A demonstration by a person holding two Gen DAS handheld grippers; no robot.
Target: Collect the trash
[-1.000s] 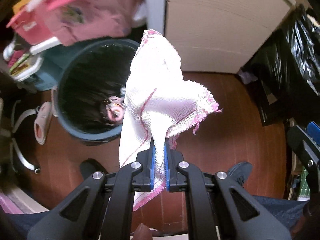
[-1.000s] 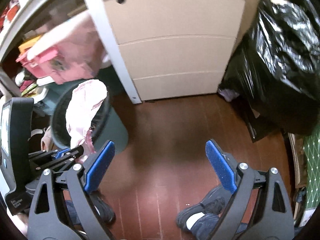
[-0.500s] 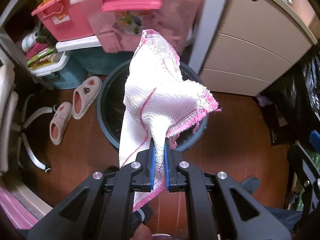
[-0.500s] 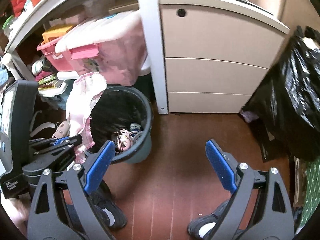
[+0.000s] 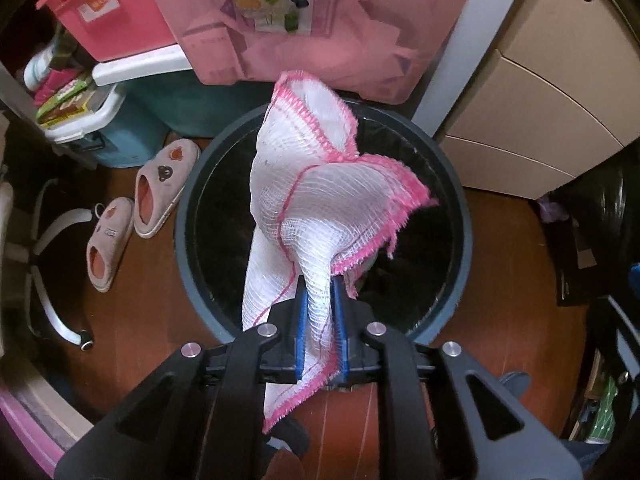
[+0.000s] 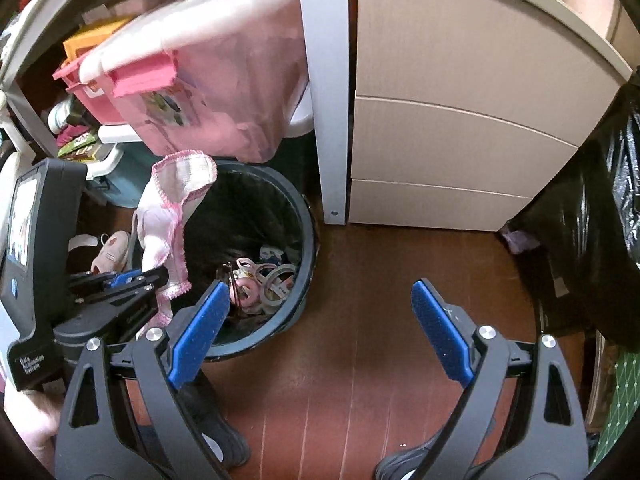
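Wood floor [image 6: 360, 300], bin [image 5: 192, 216] by drawers | left claw [image 5: 319, 320] clenched on cloth [image 5: 316, 200], held over bin mouth, ready to drop | right claw [image 6: 320, 320] spread, idle at bin's 4 o'clock

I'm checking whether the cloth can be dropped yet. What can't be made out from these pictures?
- Left wrist view: the cloth in the left claw covers the bin's contents.
- Right wrist view: the right claw hides the bin's near rim; its contents are too small to identify.
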